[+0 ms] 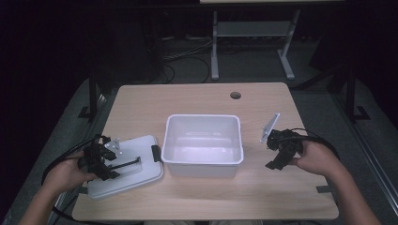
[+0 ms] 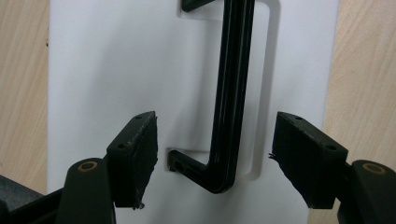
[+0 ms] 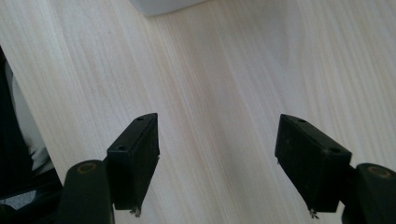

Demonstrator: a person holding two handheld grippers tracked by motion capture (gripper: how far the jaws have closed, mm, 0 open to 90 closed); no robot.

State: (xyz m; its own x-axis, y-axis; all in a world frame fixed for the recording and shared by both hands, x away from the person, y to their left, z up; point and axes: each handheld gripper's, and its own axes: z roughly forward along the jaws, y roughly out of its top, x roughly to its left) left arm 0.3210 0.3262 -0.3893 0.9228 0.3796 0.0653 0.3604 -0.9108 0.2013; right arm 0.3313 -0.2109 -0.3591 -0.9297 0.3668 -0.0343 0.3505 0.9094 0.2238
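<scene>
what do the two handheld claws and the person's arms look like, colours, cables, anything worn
Both are black. The left claw and right claw each carry a light grey three-cornered plate on top and trail a black cable. Up close, each jaw is a blocky black pad with small screw holes, mounted on an arm with a brass-coloured pivot ring. The forearms are bare; no sleeves or gloves are visible.

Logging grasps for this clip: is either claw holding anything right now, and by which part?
Nothing is held. The left claw straddles the lid's black handle with its jaws open; the right claw is open over bare table.
</scene>
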